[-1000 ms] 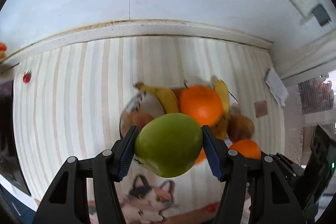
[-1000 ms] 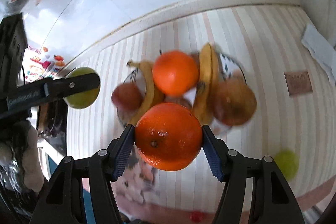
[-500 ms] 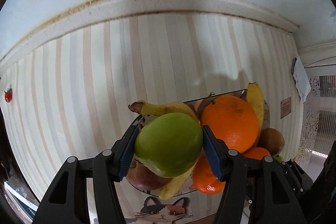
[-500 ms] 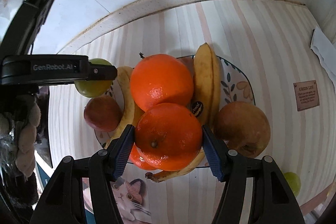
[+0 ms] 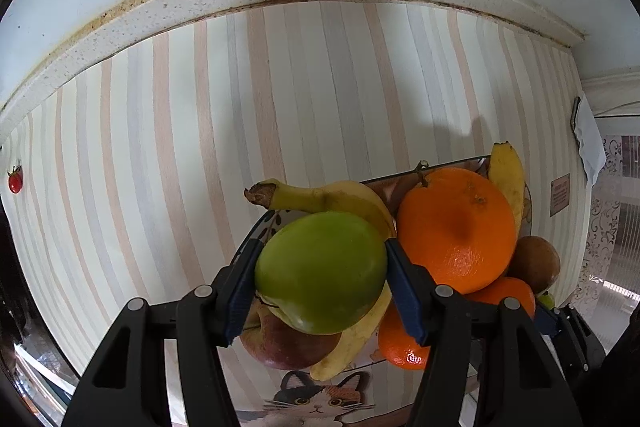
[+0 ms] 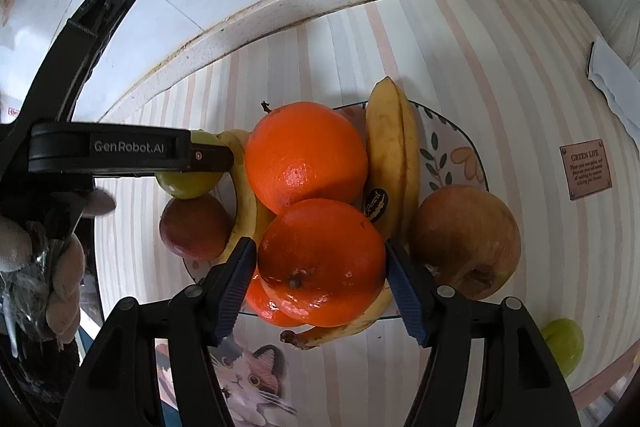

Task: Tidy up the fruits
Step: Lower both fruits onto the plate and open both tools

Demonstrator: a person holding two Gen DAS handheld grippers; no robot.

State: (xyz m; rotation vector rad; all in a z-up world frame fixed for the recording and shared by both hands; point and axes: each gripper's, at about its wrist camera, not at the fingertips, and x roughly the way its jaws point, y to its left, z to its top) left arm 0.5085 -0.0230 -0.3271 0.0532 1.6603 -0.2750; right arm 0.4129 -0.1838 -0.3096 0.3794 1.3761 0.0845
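The left hand-held gripper (image 5: 321, 277) squeezes a green apple (image 5: 320, 271) between its two blue pads (image 5: 241, 291). The apple hangs just over the left side of the fruit plate (image 6: 452, 151). Under it sits a red apple (image 5: 280, 343), and a banana (image 5: 332, 197) curves right behind it.

The right hand-held gripper (image 6: 320, 281) grips an orange (image 6: 322, 261) tight between its pads. This orange is at the near edge of the plate, on top of the fruit pile. Another orange (image 6: 306, 155) sits just behind it. A small bit of a third orange (image 6: 262, 301) peeks out below the held one.

Two bananas (image 6: 394, 163) lie side by side on the right part of the plate, with a dark sticker on them. A brown apple (image 6: 466, 239) rests at the right edge of the plate, touching the bananas. One more banana (image 6: 336, 329) lies along the near rim.

The plate stands on a counter (image 6: 500, 67) covered with a striped cloth. A cat picture (image 6: 248, 379) shows on the cloth, near the grippers. A second green apple (image 6: 562, 345) lies alone on the counter, to the right and apart from the plate. A tiny red tomato (image 5: 15, 182) lies far off to the left.
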